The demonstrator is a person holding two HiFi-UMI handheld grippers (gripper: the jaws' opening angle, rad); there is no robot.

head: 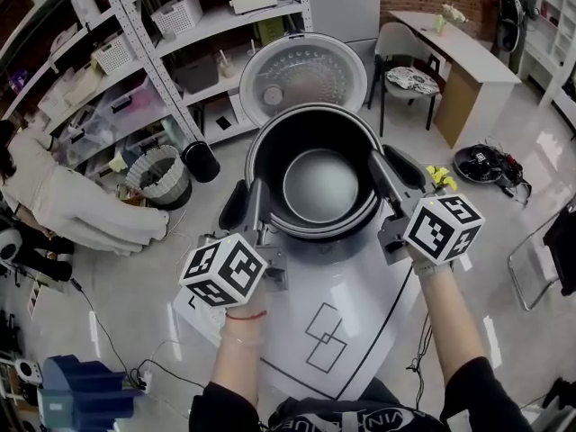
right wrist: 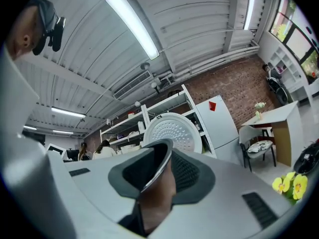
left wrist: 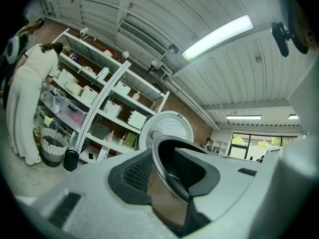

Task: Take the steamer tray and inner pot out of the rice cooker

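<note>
The black inner pot (head: 315,183) hangs between my two grippers, above the white table (head: 346,327). My left gripper (head: 256,209) is shut on the pot's left rim, and my right gripper (head: 382,184) is shut on its right rim. In the left gripper view the pot's rim and metal wall (left wrist: 168,193) run between the dark pads (left wrist: 137,176). The right gripper view shows the rim (right wrist: 158,169) pinched the same way. The rice cooker's round lid (head: 304,77) stands open behind the pot. The cooker body is hidden under the pot. I see no steamer tray.
Metal shelves (head: 135,52) with bins line the back left, and a person in white (head: 63,201) bends there. A striped basket (head: 160,176) and a black bin (head: 200,161) stand on the floor. A chair (head: 407,70) and a desk (head: 459,52) are at the back right.
</note>
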